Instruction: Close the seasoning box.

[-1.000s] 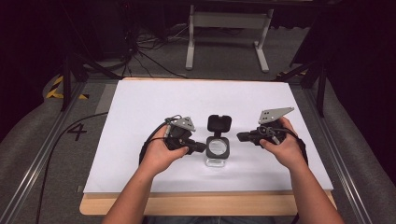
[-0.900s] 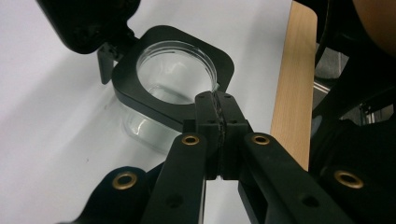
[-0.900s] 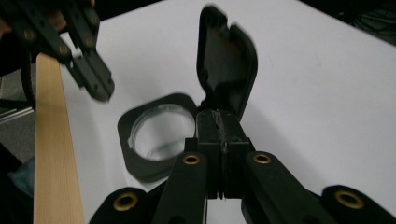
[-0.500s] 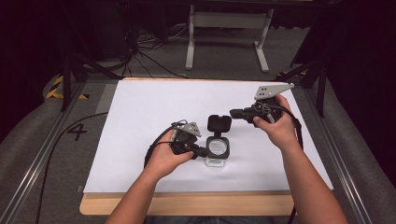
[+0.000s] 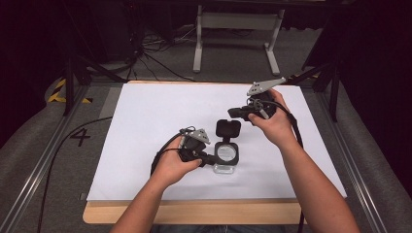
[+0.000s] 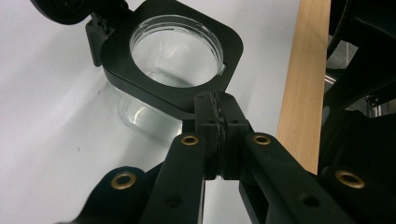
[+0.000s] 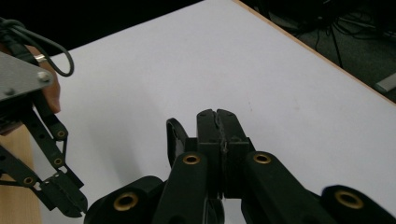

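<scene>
- container point(image 5: 226, 158): a clear square tub with a black top frame, standing upright on the white table point(image 5: 145, 116), near the front edge and about midway across.
- lid point(image 5: 228, 128): black, hinged to the far side of the frame and swung fully back. the round mouth is uncovered, and the left gripper view shows nothing inside the clear tub point(image 6: 175, 46).
- left gripper point(image 5: 210, 158): held low at the container's left side. in the left gripper view its jaws are pressed together with no gap, and their tips point(image 6: 217, 105) sit against the edge of the black frame. whether they pinch a thin tab there or merely touch the frame cannot be told.
- right gripper point(image 5: 233, 112): raised above the table, beyond and to the right of the lid and apart from it. in the right gripper view its jaws point(image 7: 218, 123) are together and hold nothing, with bare table beneath.
- progress, as judged: the opening step appears complete, since the lid lies fully back. the left gripper appears to be steadying the container.
- remaining, as judged: either filling or re-closing the container. nothing to put in it lies on the table, so re-closing with the free right gripper is the likelier next step.
</scene>
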The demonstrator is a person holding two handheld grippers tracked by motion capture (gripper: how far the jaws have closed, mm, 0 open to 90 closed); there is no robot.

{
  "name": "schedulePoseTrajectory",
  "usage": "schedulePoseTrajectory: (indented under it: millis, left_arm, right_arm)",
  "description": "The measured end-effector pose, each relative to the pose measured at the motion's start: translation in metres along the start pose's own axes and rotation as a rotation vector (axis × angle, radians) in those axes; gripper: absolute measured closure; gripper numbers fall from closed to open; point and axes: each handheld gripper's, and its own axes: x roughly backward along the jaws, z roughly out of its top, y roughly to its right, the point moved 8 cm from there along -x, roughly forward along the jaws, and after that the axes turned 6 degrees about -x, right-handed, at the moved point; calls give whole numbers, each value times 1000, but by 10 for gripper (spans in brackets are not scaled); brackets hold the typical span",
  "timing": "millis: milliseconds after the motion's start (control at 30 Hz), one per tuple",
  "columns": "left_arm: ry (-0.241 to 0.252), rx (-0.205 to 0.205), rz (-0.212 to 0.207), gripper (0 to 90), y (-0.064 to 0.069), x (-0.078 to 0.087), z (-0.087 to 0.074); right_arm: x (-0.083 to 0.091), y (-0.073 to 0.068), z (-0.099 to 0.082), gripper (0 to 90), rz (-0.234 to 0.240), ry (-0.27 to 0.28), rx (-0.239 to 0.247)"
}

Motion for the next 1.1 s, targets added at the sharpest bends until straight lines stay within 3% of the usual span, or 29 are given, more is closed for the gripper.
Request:
schedulePoseTrajectory:
  millis: [33,233,367,600,1100]
  left_arm:
    - [18,5,20,893,-1,-3,1]
    - [6,7,11,892,0,-3,0]
    - [13,14,8,893,0,-4,0]
    - [14,13,5,894,0,-4,0]
    - [-33,13,-28,863,4,-7,-4]
  right_arm:
    - [-2,1,-1,899,-4,-6,1]
    - [-5,5,-5,900,-13,-42,-21]
    - [-7,3,-8,900,-37,-57,-11]
    - [-4,0,-11,900,-35,-43,-5]
    - [0,-34,-38,900,47,-65,33]
